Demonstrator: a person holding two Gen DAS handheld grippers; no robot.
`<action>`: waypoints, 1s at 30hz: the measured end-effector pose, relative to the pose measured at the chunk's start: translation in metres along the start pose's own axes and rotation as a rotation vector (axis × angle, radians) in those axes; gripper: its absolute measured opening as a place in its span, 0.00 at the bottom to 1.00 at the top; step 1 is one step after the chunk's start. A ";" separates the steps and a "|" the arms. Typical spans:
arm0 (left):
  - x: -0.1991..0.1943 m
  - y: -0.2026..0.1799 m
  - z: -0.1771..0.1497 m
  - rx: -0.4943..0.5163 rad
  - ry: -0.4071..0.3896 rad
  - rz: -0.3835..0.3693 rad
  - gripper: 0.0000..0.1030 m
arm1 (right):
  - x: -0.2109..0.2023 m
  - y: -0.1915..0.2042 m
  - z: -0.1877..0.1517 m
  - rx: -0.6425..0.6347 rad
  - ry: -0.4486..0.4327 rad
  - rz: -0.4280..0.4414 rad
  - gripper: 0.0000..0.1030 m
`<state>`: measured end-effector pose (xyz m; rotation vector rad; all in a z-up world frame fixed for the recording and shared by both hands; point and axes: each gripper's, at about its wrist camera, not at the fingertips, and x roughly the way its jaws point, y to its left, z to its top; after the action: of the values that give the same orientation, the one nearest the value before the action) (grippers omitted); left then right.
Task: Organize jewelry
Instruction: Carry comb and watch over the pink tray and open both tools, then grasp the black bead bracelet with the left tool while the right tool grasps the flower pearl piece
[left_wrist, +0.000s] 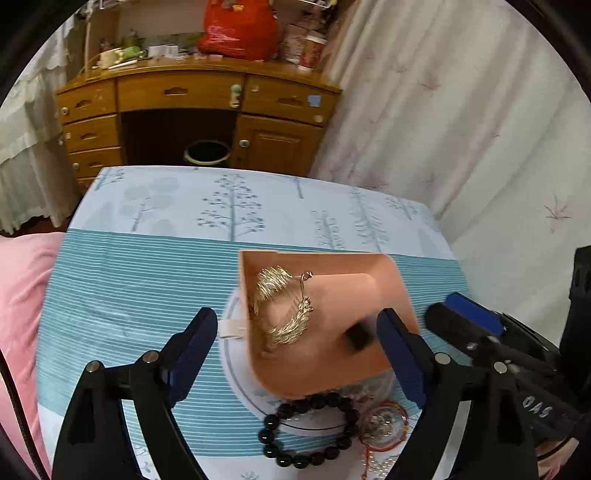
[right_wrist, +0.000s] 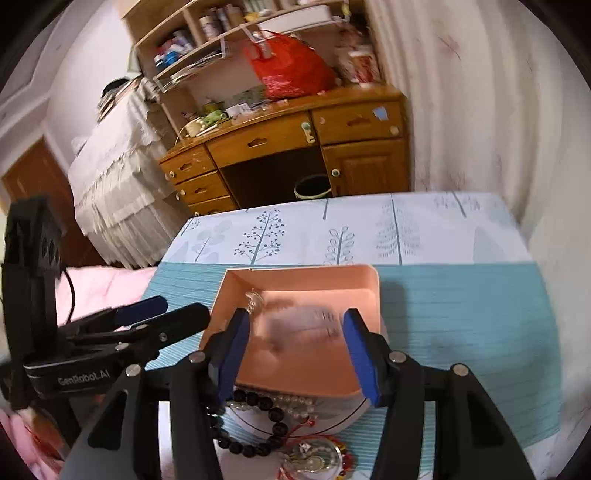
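A pink tray (left_wrist: 388, 280) rests partly on a white plate (left_wrist: 236, 373) on the table. A gold leaf bracelet (left_wrist: 284, 306) lies in the tray; in the right wrist view the tray (right_wrist: 365, 295) shows only a motion-blurred smear and a small silver piece (right_wrist: 255, 299). A dark bead bracelet (left_wrist: 306, 428) lies at the plate's near edge beside a red-string pendant (left_wrist: 384, 421) and pearls (left_wrist: 380, 465). My left gripper (left_wrist: 299, 354) is open around the tray's near left part. My right gripper (right_wrist: 295, 354) is open over the tray's near edge. The bead bracelet (right_wrist: 251, 424) and pearls (right_wrist: 295, 402) lie below it.
The table has a teal striped cloth (left_wrist: 129, 295) with a tree-print band at the far side. A pink cushion (left_wrist: 18, 295) lies at the left. A wooden desk (left_wrist: 199, 110) with clutter and a curtain (left_wrist: 461, 110) stand behind the table.
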<state>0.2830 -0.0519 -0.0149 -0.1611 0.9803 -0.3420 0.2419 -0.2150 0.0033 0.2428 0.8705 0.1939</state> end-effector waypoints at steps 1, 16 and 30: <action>0.000 0.001 0.000 -0.001 0.002 0.009 0.84 | -0.001 -0.001 0.000 0.010 0.001 0.005 0.53; -0.037 -0.007 -0.029 0.059 0.014 0.062 0.86 | -0.064 0.008 -0.024 0.034 -0.048 -0.037 0.62; -0.026 -0.022 -0.102 0.180 0.098 0.098 0.93 | -0.090 0.020 -0.103 -0.021 -0.094 -0.007 0.65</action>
<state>0.1796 -0.0611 -0.0443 0.0679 1.0445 -0.3484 0.1041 -0.2062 0.0105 0.2280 0.7754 0.1835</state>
